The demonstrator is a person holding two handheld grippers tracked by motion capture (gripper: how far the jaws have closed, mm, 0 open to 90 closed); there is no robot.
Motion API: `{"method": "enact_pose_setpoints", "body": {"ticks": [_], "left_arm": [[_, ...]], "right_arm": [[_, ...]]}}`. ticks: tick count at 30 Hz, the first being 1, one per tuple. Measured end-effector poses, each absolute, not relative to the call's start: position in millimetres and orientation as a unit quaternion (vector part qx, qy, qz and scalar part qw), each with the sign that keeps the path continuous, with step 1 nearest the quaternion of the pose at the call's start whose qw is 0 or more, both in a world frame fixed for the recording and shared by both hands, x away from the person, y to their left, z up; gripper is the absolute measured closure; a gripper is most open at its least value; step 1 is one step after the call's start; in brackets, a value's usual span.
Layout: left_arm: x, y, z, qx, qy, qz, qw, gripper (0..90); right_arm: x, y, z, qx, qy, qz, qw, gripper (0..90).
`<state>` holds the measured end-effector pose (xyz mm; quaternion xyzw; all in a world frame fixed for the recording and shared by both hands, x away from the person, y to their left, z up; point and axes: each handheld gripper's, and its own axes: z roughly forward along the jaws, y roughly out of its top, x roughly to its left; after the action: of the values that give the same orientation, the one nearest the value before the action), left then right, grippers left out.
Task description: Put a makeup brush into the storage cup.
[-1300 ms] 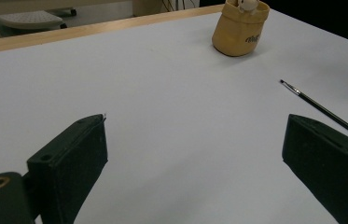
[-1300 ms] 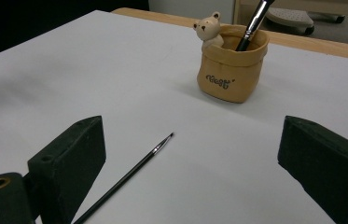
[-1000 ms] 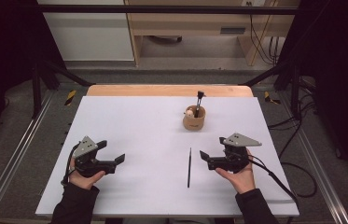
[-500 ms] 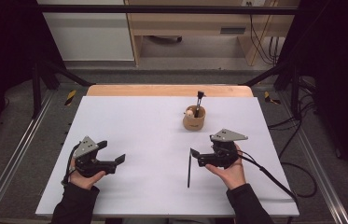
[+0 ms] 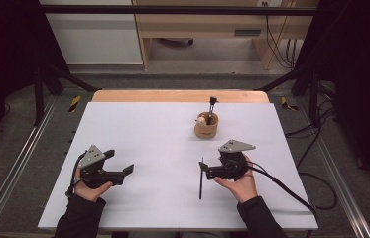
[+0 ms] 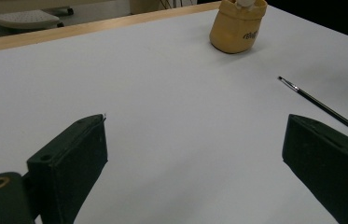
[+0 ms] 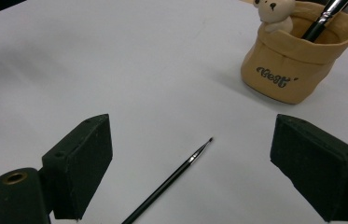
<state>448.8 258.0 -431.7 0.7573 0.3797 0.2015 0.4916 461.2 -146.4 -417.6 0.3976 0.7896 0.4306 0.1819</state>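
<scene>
Thin brush (image 7: 171, 177) flat on white table (image 5: 143, 129), between right gripper (image 7: 190, 172) jaws, untouched; jaws wide, just been closing slightly; handle end cut off. Left gripper (image 6: 195, 163) jaws apart, empty. Tan pot (image 7: 295, 65) lettering unreadable.

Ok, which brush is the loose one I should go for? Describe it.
On the white table, look near the front edge, in front of the tan cup. The thin black brush lies flat there beside the right hand-held gripper; the other brush stands in the cup.
</scene>
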Motion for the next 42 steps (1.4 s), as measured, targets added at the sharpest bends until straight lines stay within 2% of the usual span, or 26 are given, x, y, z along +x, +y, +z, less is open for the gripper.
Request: {"method": "enact_pose_setpoints", "body": {"ticks": [20, 33, 42], "left_arm": [[447.5, 254.7, -430.7, 0.761, 0.372, 0.204, 0.491, 6.1], [447.8, 253.3, -431.1, 0.765, 0.368, 0.203, 0.488, 6.2], [448.3, 254.3, -432.3, 0.765, 0.370, 0.204, 0.487, 6.2]], "right_arm": [[462.8, -131.9, -444.6, 0.391, 0.823, 0.378, 0.163, 21.9], [464.2, -122.9, -462.3, 0.390, 0.836, 0.354, 0.155, 32.8], [465.4, -120.5, -469.8, 0.384, 0.846, 0.334, 0.157, 44.0]]}}
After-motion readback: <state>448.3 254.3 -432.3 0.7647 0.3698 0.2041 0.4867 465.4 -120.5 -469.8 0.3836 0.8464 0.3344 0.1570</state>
